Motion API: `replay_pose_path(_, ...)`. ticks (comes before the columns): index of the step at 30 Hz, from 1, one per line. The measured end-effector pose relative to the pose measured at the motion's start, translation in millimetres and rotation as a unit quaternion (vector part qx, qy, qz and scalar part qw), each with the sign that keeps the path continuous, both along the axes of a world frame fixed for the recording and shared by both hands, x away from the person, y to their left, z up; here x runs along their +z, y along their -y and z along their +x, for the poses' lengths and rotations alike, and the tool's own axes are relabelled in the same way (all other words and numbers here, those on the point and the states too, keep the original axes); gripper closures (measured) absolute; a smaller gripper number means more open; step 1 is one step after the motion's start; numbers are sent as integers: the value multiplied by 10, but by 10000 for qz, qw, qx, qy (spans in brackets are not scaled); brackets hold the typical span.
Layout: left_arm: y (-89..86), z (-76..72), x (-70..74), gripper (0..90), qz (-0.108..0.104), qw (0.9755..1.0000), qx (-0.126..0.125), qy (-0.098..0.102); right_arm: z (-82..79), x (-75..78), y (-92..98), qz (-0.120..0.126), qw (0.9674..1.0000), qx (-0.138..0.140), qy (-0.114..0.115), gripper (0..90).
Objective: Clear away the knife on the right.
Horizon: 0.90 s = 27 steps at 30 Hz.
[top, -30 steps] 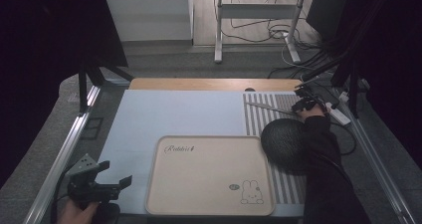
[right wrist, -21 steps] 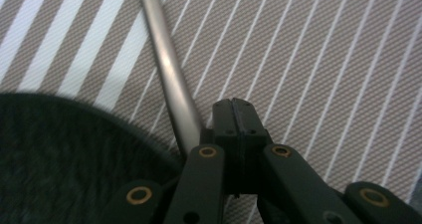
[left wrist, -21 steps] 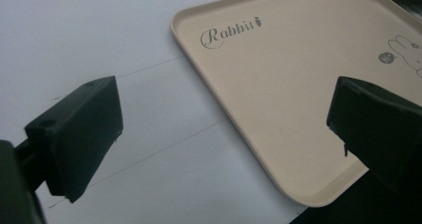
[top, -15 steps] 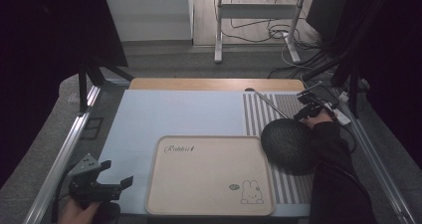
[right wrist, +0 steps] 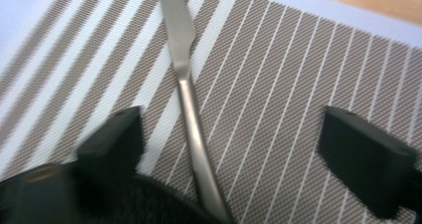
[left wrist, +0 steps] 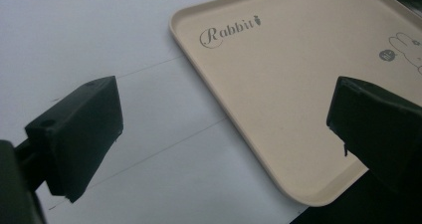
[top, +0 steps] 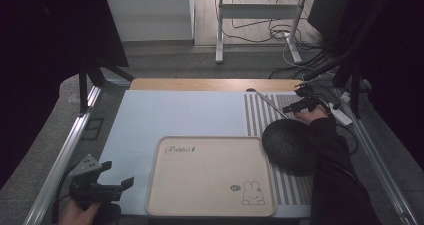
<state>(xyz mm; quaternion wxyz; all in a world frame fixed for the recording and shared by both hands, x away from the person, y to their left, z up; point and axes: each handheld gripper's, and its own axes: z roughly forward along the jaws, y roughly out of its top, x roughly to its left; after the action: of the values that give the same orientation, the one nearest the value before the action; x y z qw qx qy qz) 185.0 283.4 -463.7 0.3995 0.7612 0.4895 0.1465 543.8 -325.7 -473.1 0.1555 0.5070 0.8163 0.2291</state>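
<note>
High view: one beige tray, one dark round bowl, one metal knife and one striped mat lie on the pale table. "Rabbit" is printed on the tray beside a rabbit drawing. The knife lies on the mat, its long axis running diagonally from the bowl toward the far edge. Left gripper and right gripper both stand wide apart, holding nothing.

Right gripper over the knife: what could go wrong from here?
1. The knife lies flat on the striped mat, with its handle running under the rim of the black bowl. Lifting it may tip or drag the bowl.
2. It is thin and smooth, so the open right gripper may slip off it.
</note>
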Motion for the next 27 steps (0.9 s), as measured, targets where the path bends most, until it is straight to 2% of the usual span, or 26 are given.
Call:
replay_pose_path(4, -1, 0, 0, 23, -2, 10000, 1, -2, 32, -41, -83, -6, 9999, -38, -121, 0)
replay_pose_path(7, -1, -1, 0, 23, -3, 10000, 2, -1, 64, -105, -175, -41, 9996, 85, -271, 0)
replay_pose_path(9, -3, 0, -1, 23, -3, 10000, -2, 1, 74, -124, -190, -67, 9995, 109, -288, 0)
replay_pose_path(12, -4, -1, -1, 23, -4, 10000, -2, 1, 94, -183, -222, -208, 9989, 179, -388, 23)
replay_pose_path(14, -5, -1, -1, 23, -4, 10000, -1, -2, 103, -216, -225, -339, 9982, 220, -444, 80)
replay_pose_path(18, -5, -3, 0, 23, -1, 10000, 0, 1, 118, -258, -204, -323, 9978, 269, -515, 275)
replay_pose_path(20, -3, -5, 0, 23, -3, 10000, 5, -2, 110, -273, -198, -377, 9974, 340, -503, 324)
replay_pose_path(21, -2, -5, 0, 23, 3, 10000, 5, -3, 107, -266, -193, -363, 9974, 381, -490, 408)
replay_pose_path(22, -2, -6, 0, 23, 7, 10000, 4, -7, 93, -243, -182, -356, 9971, 516, -440, 596)
replay_pose_path(23, -2, -6, 0, 23, 9, 10000, 3, -5, 93, -243, -182, -356, 9971, 516, -440, 596)
replay_pose_path(24, -2, -7, 0, 23, 9, 10000, 4, -6, 90, -245, -171, -323, 9973, 515, -408, 668)
replay_pose_path(25, -3, -7, 0, 23, 7, 10000, 6, -6, 90, -245, -171, -323, 9973, 515, -408, 668)
replay_pose_path(27, -3, -8, -1, 23, 8, 10000, 8, -10, 90, -243, -140, -238, 9973, 565, -412, 779)
